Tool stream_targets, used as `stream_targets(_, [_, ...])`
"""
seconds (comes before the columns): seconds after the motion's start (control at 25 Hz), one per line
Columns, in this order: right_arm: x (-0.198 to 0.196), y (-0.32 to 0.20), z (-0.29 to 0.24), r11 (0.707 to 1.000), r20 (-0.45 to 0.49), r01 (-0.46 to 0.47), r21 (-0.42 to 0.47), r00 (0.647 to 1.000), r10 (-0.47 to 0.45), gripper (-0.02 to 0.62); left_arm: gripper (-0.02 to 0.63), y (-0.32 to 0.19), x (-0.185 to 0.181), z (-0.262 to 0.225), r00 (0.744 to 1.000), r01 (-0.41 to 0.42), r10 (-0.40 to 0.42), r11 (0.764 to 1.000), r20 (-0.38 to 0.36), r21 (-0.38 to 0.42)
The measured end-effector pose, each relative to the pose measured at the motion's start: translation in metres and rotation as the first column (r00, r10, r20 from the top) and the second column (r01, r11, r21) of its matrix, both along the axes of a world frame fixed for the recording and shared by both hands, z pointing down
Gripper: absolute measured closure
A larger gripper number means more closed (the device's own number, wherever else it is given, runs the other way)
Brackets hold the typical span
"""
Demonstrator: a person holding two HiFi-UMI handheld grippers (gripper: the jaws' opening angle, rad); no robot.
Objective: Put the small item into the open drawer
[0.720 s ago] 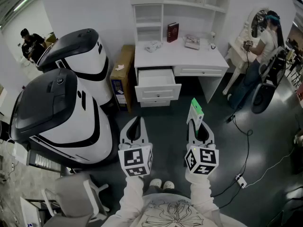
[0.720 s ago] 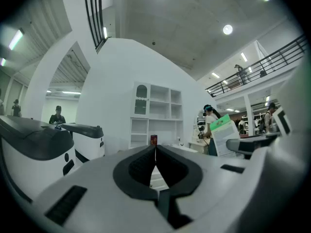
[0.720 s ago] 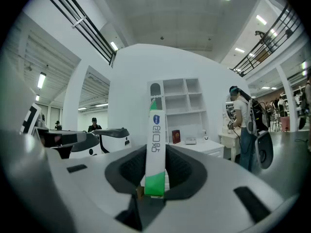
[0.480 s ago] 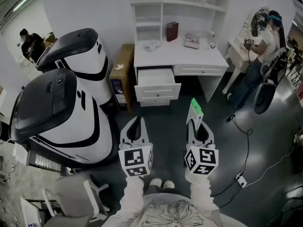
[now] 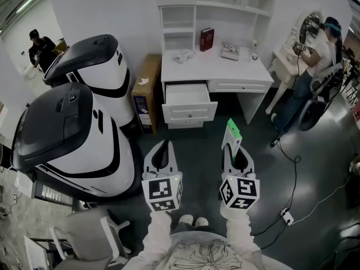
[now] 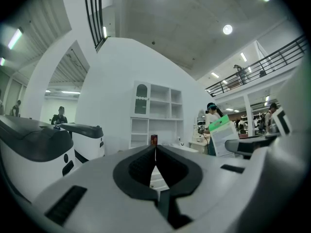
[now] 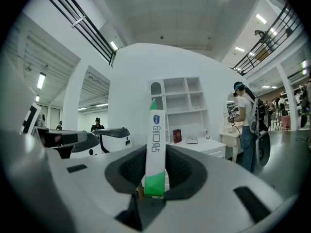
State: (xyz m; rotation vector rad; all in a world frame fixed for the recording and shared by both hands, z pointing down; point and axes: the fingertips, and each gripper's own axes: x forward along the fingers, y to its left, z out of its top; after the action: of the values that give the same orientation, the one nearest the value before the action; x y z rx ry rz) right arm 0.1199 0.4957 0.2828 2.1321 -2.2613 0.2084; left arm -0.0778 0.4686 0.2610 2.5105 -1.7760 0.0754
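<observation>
Left claw (image 5: 163, 143) closed, empty; right claw (image 5: 232, 147) clamps one green-white packet (image 5: 232, 130); one drawer (image 5: 189, 112) open.

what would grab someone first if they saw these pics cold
The slim green-and-white box stands out first, clamped upright in the right gripper low in the head view, next to the shut, empty left gripper. Two big black-and-white pod-shaped machines fill the left side. Straight ahead, the white desk has its left drawer pulled open.
</observation>
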Motion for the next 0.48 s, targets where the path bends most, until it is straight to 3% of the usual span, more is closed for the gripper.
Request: stream_targets(0.48, [-0.026,-0.016,0.015,1.0,0.027,-0.014,-0.023,1.0,0.015,0.506,0.6,-0.023,-0.024,0.014,1.0,-0.018,0.018,1.0,0.011,-0.02])
